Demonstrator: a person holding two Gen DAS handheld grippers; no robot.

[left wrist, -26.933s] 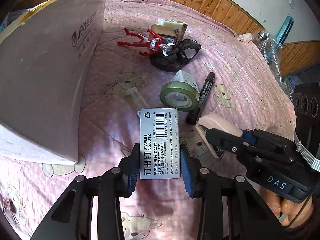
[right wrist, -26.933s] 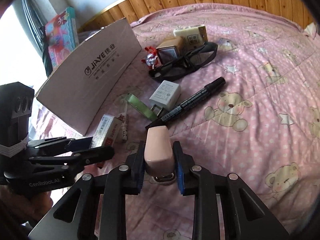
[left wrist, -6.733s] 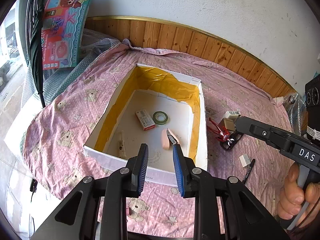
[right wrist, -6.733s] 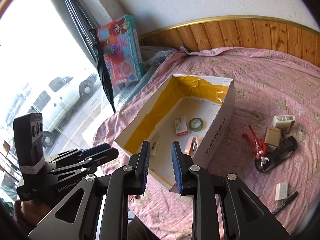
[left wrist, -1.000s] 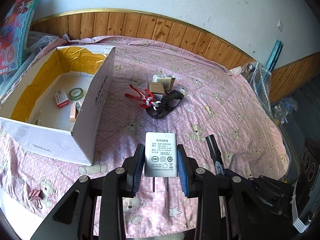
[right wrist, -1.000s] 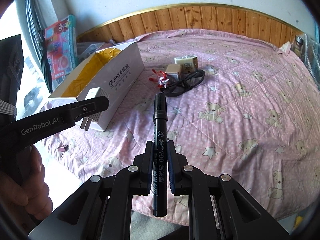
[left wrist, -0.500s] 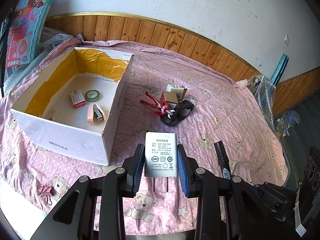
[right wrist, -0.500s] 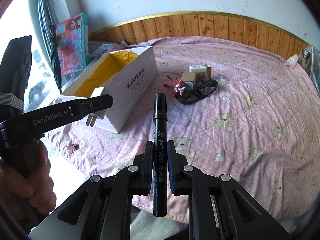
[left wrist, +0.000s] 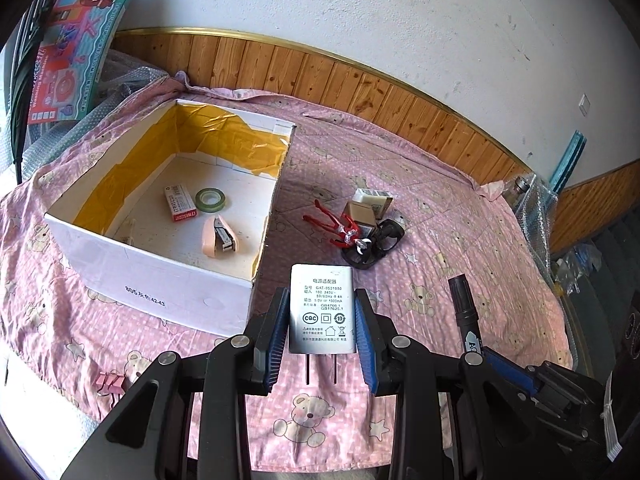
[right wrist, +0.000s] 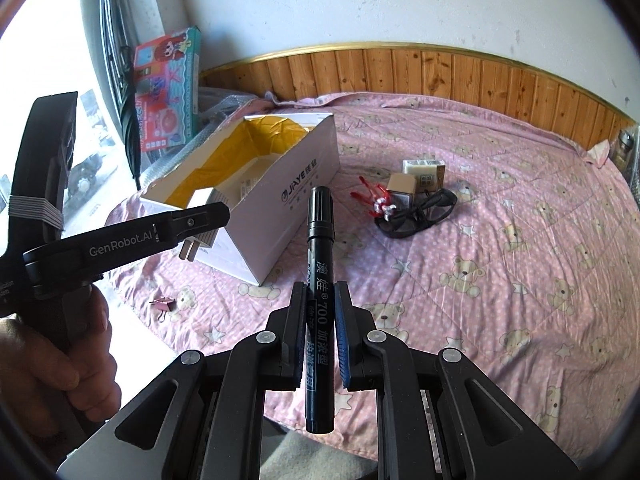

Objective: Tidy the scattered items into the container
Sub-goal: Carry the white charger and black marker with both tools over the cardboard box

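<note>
2 loads carried | left gripper (left wrist: 322, 332) fingers clamp charger (left wrist: 322, 308) by its flat sides, prongs trailing | right gripper (right wrist: 321, 330) fingers pinch marker (right wrist: 319, 276) mid-barrel | we judge both bound for box (left wrist: 176, 280)

A white power adapter (left wrist: 322, 308) with grey printed text stands upright between the pads of the left gripper (left wrist: 322, 334), its two prongs pointing down. A black marker (right wrist: 319, 300), capped and printed with white characters, is clamped lengthwise in the right gripper (right wrist: 321, 340), cap end forward. The white cardboard box (left wrist: 160, 280), open-topped with yellow tape on its inner walls, sits on the pink bed. On its floor lie a red-and-white staple box (left wrist: 180, 202), a green tape roll (left wrist: 210, 199) just beside it, and a pink stapler (left wrist: 218, 237) nearer the front. To the box's right, on the bedspread, a red toy figure (left wrist: 340, 230), two small cartons (left wrist: 368, 206) and black goggles (left wrist: 372, 246) cluster together, touching.
</note>
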